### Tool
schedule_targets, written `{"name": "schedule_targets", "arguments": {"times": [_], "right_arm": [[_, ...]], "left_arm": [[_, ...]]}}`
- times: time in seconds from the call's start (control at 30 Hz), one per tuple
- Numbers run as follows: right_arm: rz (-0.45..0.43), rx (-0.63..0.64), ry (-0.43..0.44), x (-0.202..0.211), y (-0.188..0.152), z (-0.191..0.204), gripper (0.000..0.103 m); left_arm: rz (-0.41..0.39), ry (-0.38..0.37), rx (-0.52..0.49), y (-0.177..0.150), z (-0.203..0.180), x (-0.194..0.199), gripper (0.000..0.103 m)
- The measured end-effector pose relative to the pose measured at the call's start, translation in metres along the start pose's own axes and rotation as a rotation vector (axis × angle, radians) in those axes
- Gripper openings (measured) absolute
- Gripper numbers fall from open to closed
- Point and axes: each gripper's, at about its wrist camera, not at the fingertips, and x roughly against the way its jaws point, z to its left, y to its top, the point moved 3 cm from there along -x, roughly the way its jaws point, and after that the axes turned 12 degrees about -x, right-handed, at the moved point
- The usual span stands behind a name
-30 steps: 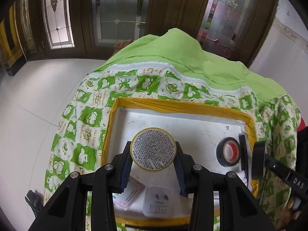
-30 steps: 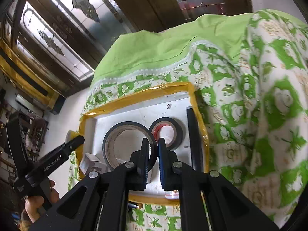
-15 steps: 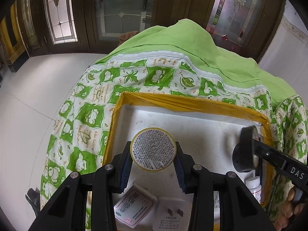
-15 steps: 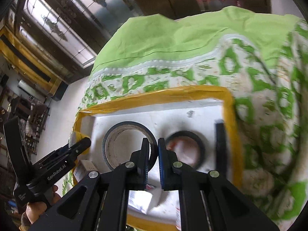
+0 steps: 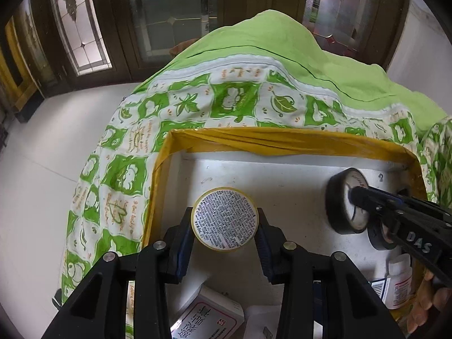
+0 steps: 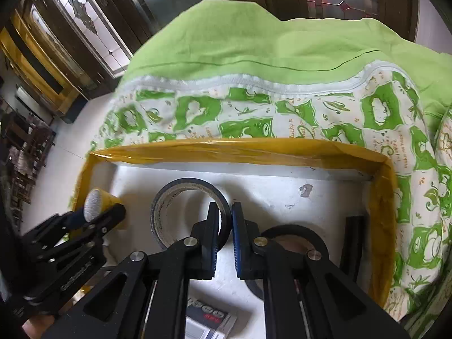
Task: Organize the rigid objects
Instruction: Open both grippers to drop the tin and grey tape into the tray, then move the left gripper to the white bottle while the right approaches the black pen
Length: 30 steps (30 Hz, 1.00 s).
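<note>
My left gripper (image 5: pixel 224 223) is shut on a round yellow-rimmed tin (image 5: pixel 224 218) with small print on its face, held over the white tray (image 5: pixel 282 141) edged in yellow tape. My right gripper (image 6: pixel 225 214) is shut on the wall of a large black tape roll (image 6: pixel 180 189), held upright above the tray floor; the roll (image 5: pixel 343 200) also shows at the right of the left wrist view. A smaller black tape roll (image 6: pixel 293 233) lies in the tray under the right gripper. The left gripper and tin (image 6: pixel 97 202) show at the left of the right wrist view.
The tray sits on a green-and-white patterned quilt (image 5: pixel 231 99). In the tray lie a white box with red print (image 5: pixel 209 316), a white plug adapter (image 5: pixel 262 322), a small white bottle (image 5: pixel 399 276) and a black bar (image 6: pixel 353 243). Wooden glass doors stand behind.
Both grippers have moved forward and lower over the tray, each keeping its hold. The large tape roll now stands nearer the tin, and the small roll lies partly under the right gripper.
</note>
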Motion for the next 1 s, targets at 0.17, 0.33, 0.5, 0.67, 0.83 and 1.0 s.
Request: {"name": "schedule_targets", "arguments": {"times": [0.17, 0.33, 0.5, 0.67, 0.83, 1.0], "right_arm": [[-0.024, -0.005, 0.003, -0.002, 0.002, -0.001, 0.009], [-0.054, -0.063, 0.041, 0.006, 0.003, -0.013, 0.013], [-0.109, -0.125, 0.127, 0.037, -0.005, -0.026, 0.017], [-0.141, -0.202, 0.202, 0.073, -0.025, -0.046, 0.029], [-0.112, -0.254, 0.234, 0.087, -0.059, -0.069, 0.041], [-0.005, -0.354, 0.377, 0.096, -0.113, -0.086, 0.045]], "left_arm": [[-0.008, 0.009, -0.016, 0.002, -0.003, -0.002, 0.042], [-0.015, 0.008, -0.015, 0.000, -0.007, 0.002, 0.064], [-0.044, 0.011, -0.049, -0.011, -0.017, 0.026, 0.073], [-0.074, 0.000, -0.061, -0.027, -0.027, 0.063, 0.073], [-0.124, -0.022, -0.076, -0.069, -0.045, 0.111, 0.083], [-0.188, 0.005, -0.045, -0.148, -0.054, 0.146, 0.093]]}}
